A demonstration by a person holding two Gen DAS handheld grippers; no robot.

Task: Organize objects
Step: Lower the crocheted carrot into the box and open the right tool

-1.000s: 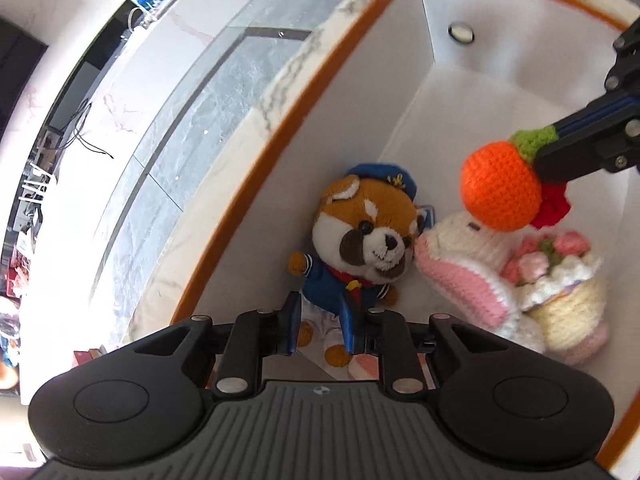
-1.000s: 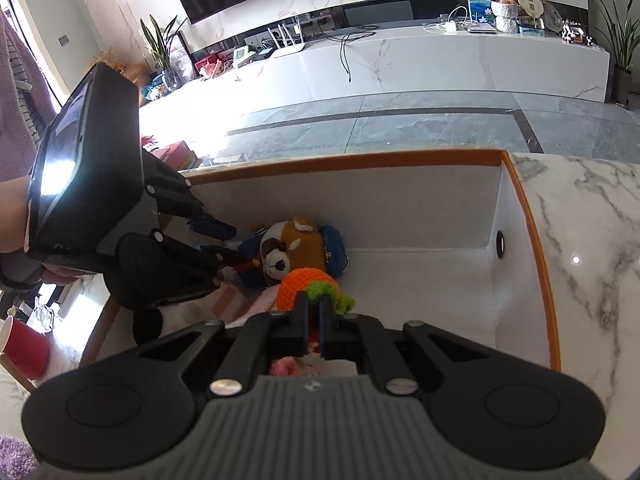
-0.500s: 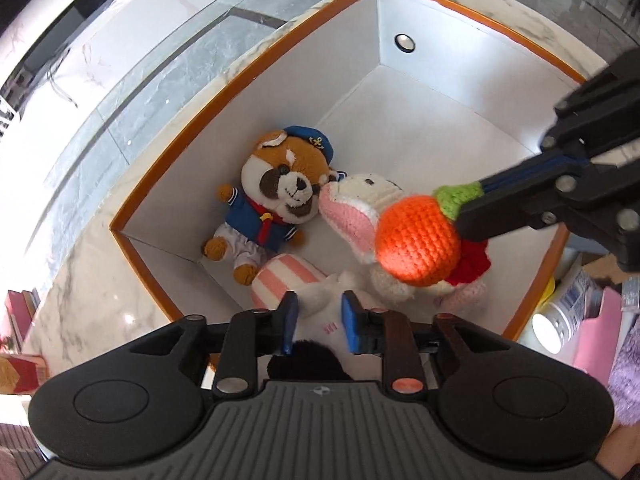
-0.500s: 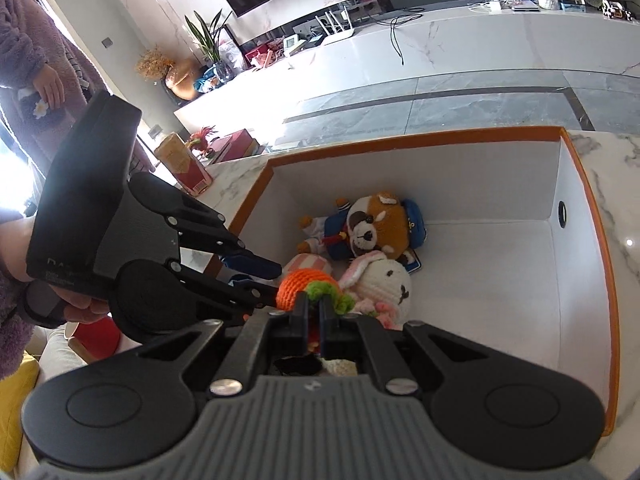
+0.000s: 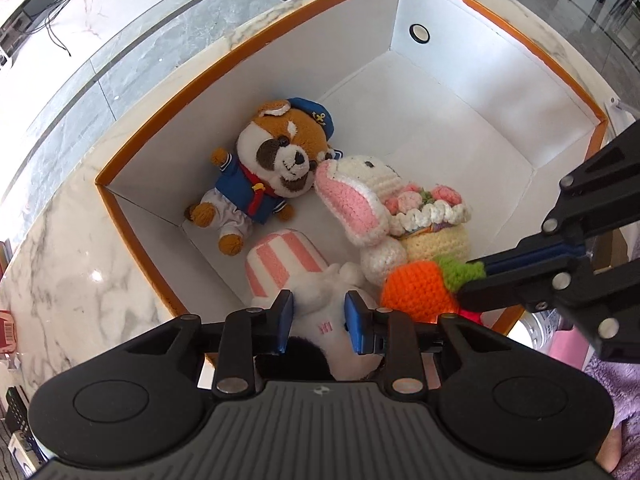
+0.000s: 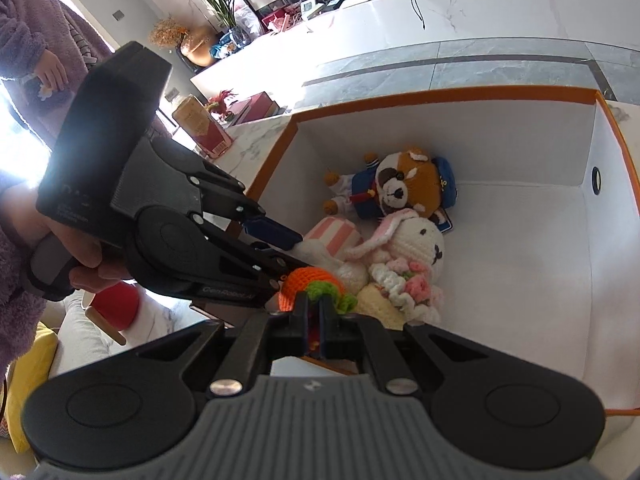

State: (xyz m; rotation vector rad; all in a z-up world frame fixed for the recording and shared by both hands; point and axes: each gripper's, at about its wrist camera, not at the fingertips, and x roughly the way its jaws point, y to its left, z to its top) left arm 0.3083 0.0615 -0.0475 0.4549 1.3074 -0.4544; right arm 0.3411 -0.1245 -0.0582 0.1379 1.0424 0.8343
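Observation:
A white box with an orange rim (image 5: pixel 132 148) (image 6: pixel 440 94) holds a red panda plush in a blue sailor suit (image 5: pixel 276 160) (image 6: pixel 396 192), a crocheted white bunny with a flower basket (image 5: pixel 384 204) (image 6: pixel 408 256) and a pink-striped white plush (image 5: pixel 288 264) (image 6: pixel 332 236). My right gripper (image 6: pixel 314 312) (image 5: pixel 476 276) is shut on a crocheted orange carrot (image 5: pixel 420 292) (image 6: pixel 308 284), held over the box's near edge. My left gripper (image 5: pixel 318 316) (image 6: pixel 280 248) is open, its blue pads either side of the white plush without pinching it.
The box stands on a marble top (image 5: pixel 72 272). A red-and-gold carton (image 6: pixel 204 124) stands left of the box. A white jar (image 5: pixel 540 320) and pink items lie at the right. A person in purple fleece (image 6: pixel 36 40) stands at the left.
Both grippers rose and pulled back from the box, so more of its inside shows. The left jaws widened a little. The carrot moved toward the box's near edge, still held.

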